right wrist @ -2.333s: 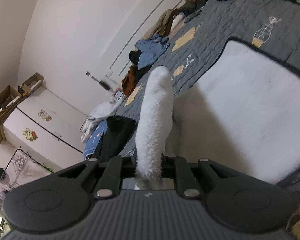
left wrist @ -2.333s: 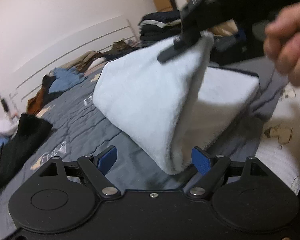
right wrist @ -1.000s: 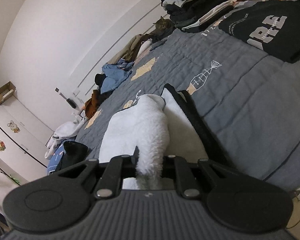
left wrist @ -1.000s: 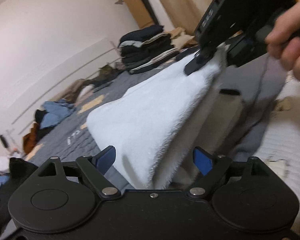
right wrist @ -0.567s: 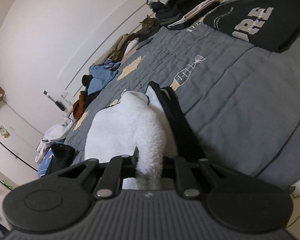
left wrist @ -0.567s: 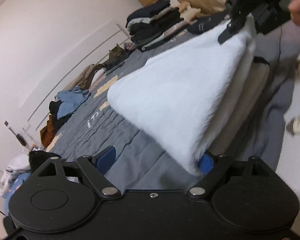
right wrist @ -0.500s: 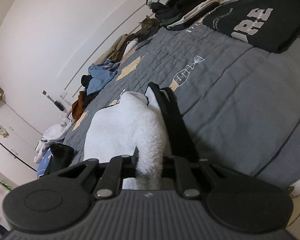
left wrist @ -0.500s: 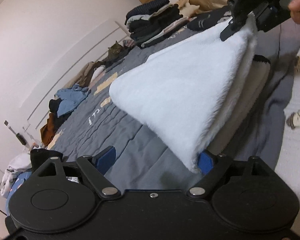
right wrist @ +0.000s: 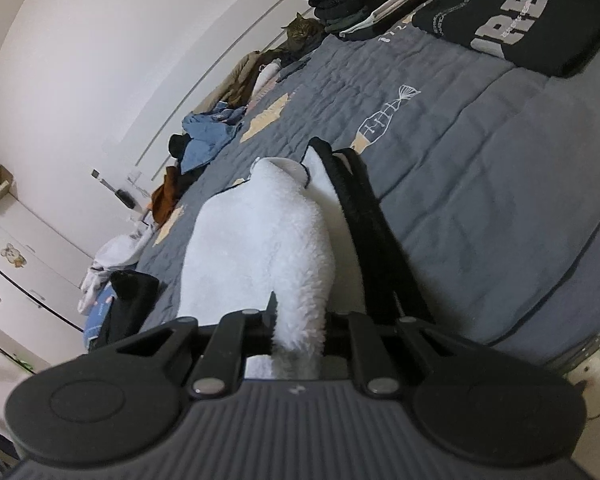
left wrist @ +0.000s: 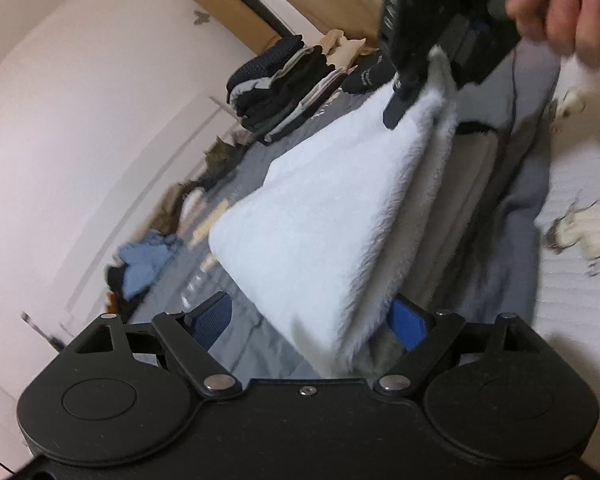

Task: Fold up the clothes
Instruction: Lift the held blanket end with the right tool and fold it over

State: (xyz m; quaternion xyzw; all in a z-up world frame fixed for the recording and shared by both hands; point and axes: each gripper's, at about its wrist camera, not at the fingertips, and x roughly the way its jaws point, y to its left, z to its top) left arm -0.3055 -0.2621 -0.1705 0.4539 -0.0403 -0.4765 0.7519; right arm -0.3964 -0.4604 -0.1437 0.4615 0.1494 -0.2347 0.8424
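The fleece (left wrist: 324,216), white, plush, with a black trim, hangs half-lifted over the grey quilted bed (right wrist: 480,184). The right tongs (right wrist: 298,332) clamp its corner; the left tongs (left wrist: 312,320) stand wide, a lower corner between them, unpinched. Mid-fold, I judge: next they should close there.

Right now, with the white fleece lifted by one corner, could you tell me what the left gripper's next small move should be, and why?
Probably close the left gripper on the lower corner of the white fleece garment. Its blue pads stand apart with that corner hanging between them, while the right gripper is already shut on the other corner.
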